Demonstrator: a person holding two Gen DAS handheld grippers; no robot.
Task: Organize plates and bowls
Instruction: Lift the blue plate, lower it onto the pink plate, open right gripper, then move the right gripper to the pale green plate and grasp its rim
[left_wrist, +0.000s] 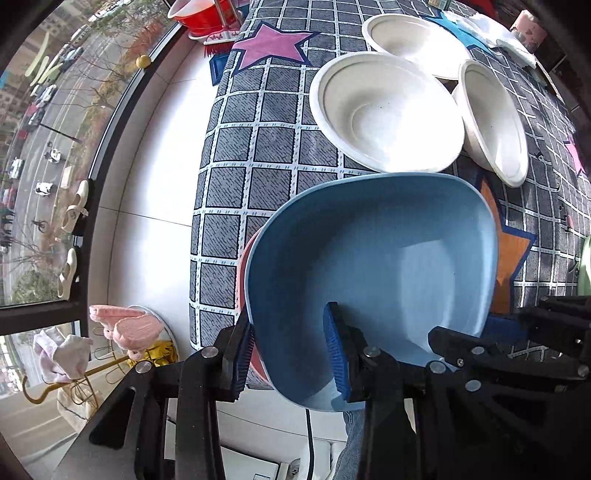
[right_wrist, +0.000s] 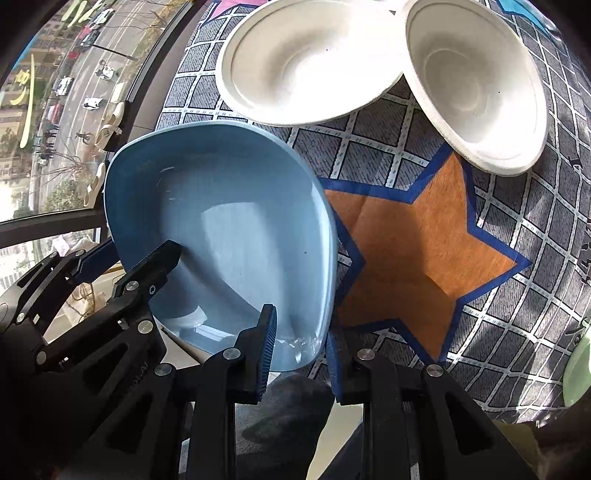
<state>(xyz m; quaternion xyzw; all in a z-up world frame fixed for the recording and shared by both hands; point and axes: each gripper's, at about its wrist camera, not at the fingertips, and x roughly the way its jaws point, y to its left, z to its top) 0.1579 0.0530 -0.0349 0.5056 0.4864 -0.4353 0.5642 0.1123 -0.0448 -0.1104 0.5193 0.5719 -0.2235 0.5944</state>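
Observation:
A blue plate (left_wrist: 384, 258) lies stacked on a pink plate (left_wrist: 244, 273) at the near edge of the checked cloth (left_wrist: 258, 140). My left gripper (left_wrist: 288, 350) is closed over the near rims of both plates, one finger under the pink plate and one inside the blue one. My right gripper (right_wrist: 301, 354) straddles the blue plate's (right_wrist: 236, 229) near right rim with its jaws a little apart. It also shows in the left wrist view (left_wrist: 480, 339). Three white bowls (left_wrist: 384, 110) (left_wrist: 495, 118) (left_wrist: 413, 40) lie beyond; two appear in the right wrist view (right_wrist: 310, 62) (right_wrist: 476, 85).
An orange star (right_wrist: 424, 251) on the cloth lies right of the blue plate. A green dish edge (right_wrist: 580, 373) shows at the far right. A red basin (left_wrist: 203, 16) sits at the back left. The window (left_wrist: 44, 147) and white sill (left_wrist: 155, 177) run along the left.

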